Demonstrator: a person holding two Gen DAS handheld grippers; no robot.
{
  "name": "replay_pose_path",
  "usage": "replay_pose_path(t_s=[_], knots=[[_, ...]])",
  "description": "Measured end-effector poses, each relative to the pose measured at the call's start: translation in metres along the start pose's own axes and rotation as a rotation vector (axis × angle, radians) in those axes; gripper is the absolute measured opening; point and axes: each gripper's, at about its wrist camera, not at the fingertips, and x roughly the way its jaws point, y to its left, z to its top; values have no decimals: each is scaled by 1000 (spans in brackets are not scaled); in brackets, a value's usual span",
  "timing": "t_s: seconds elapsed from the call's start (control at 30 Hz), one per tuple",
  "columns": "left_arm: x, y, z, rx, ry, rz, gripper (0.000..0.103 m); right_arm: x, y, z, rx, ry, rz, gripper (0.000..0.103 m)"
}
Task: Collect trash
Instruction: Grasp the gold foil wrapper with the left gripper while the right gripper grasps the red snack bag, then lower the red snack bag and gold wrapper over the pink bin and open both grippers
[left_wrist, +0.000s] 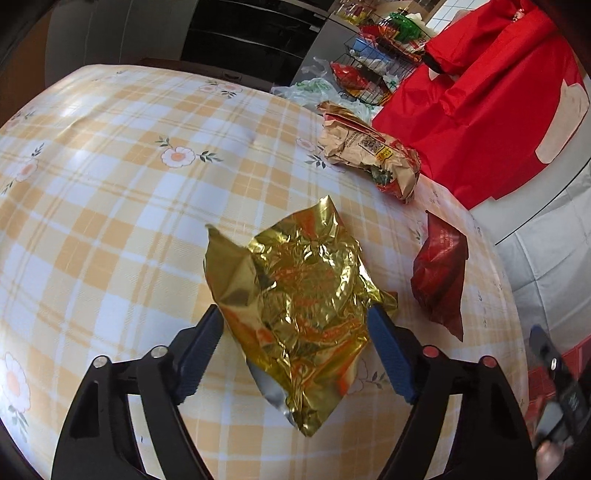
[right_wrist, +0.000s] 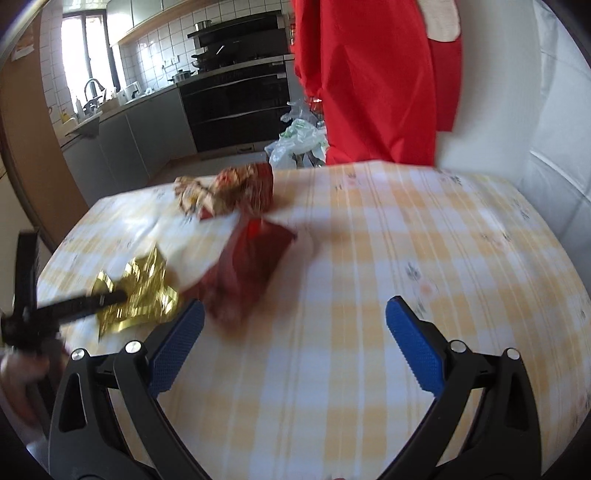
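Gold wrapper between left gripper pads, contact unclear; right gripper wide, empty.

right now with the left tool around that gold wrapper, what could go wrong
1. The gold wrapper is crinkled foil standing up between the left tool's fingers; the pads may catch only an edge, so it could slip out.
2. The dark red packet lies near the table edge; a sweep could knock it off.
3. The open right tool is close by, so the two could bump.
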Motion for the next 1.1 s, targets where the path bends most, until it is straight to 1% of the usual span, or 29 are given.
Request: replay_pose_path(t_s=[0.03, 0.07, 0.1, 0.13, 0.17, 0.27, 0.33, 0.37, 0.4, 0.47, 0.53, 0.57, 0.6, 0.63, 0.67, 0.7, 0.73, 0.8, 0.9, 1.03, 1.1], knots=[[1, 0, 1, 0, -2, 2, 69, 7, 0, 6, 6, 5, 1, 97], [1, 1, 2, 2, -6, 8, 60, 17, 2, 12, 16, 15, 6, 97], [2, 2, 4, 7, -9, 21, 48, 28, 3, 18, 25, 28, 16, 97], [3, 3, 4, 15, -11, 31, 42, 37, 4, 23, 39, 39, 34, 97], [3, 6, 4, 26, -13, 35, 28, 43, 6, 25, 50, 48, 42, 97], [-4, 13, 2, 40, -42, 25, 18, 71, 14, 34, 99, 78, 56, 97], [-11, 16, -1, 54, -53, 20, 16, 86, 22, 36, 107, 93, 58, 96], [-15, 17, -2, 51, -58, 13, 14, 93, 27, 36, 103, 103, 55, 93], [-21, 20, -3, 40, -65, 5, 13, 101, 32, 35, 108, 115, 42, 87], [-36, 23, -6, 27, -93, 1, 12, 115, 38, 31, 135, 154, 34, 82], [-52, 22, -8, 48, -131, 12, 11, 126, 41, 27, 167, 190, 35, 74], [-57, 21, -9, 60, -147, 20, 8, 129, 42, 25, 179, 201, 47, 66], [-67, 20, -11, 76, -172, 28, 6, 126, 42, 21, 184, 194, 51, 59], [-73, 20, -12, 81, -184, 32, 6, 122, 42, 19, 190, 184, 52, 51], [-81, 19, -16, 85, -205, 34, 5, 115, 41, 16, 197, 176, 53, 39], [-87, 18, -18, 91, -219, 35, 5, 109, 41, 13, 196, 168, 50, 30], [-94, 17, -23, 95, -237, 39, 5, 98, 43, 9, 182, 152, 58, 26], [-106, 15, -33, 91, -261, 21, 5, 77, 45, 1, 159, 128, 91, 25], [-125, 10, -52, 97, -286, 8, 5, 46, 40, -15, 174, 100, 146, 25], [-156, 4, -78, 103, -314, -4, 5, -12, 32, -44, 218, 46, 244, 25], [-172, 2, -92, 106, -321, -10, 5, -45, 32, -62, 193, 10, 274, 25]])
